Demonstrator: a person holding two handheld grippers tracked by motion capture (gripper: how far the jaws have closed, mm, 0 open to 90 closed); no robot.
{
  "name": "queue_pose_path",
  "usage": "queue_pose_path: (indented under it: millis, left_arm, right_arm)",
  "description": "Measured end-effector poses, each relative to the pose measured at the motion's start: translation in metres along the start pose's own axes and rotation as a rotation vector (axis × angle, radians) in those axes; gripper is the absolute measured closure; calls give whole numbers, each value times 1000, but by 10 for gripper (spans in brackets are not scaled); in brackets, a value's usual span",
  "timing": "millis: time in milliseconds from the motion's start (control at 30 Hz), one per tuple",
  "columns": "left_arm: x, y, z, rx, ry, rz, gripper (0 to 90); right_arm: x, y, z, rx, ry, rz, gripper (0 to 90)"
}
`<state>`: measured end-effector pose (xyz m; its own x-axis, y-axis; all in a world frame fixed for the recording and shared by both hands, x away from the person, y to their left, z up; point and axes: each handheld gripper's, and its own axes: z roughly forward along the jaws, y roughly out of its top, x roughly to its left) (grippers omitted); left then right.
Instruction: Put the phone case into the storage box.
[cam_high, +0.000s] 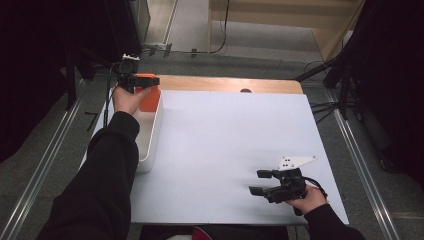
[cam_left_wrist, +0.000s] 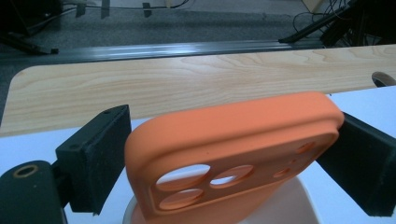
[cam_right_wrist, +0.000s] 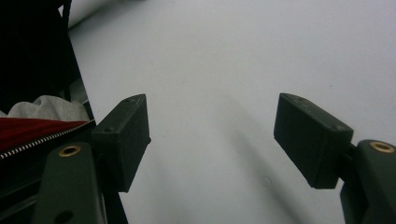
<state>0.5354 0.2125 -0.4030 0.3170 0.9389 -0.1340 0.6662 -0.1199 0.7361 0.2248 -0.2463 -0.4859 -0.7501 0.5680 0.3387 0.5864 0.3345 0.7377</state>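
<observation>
An orange phone case (cam_high: 148, 98) with camera cut-outs stands tilted at the far end of a white bin (cam_high: 156, 131) on the table's left side. My left gripper (cam_high: 147, 81) is shut on it: in the left gripper view the orange phone case (cam_left_wrist: 233, 144) spans the gap and both black pads (cam_left_wrist: 100, 156) press its edges, while its lower end dips toward the white bin (cam_left_wrist: 299, 205). My right gripper (cam_high: 256, 182) rests low over the white table sheet (cam_high: 225, 135) at the near right. In its own view the right gripper (cam_right_wrist: 212, 135) stands open with bare sheet between the pads.
A strip of wooden tabletop (cam_high: 225, 84) with a cable hole (cam_high: 245, 90) runs along the far edge. Dark stands (cam_high: 345, 75) and cables flank the table on the right. A red zipped item with white cloth (cam_right_wrist: 32, 123) lies beside the near table edge.
</observation>
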Motion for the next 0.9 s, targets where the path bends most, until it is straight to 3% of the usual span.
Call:
queue_pose_path:
  millis: [133, 900]
  left_arm:
    - [-3, 4, -3, -5, 11, 24, 75]
    - [-5, 26, -30, -26, -20, 34, 76]
  right_arm:
    - [0, 0, 0, -1, 2, 0, 258]
    - [-1, 1, 0, -1, 0, -2, 258]
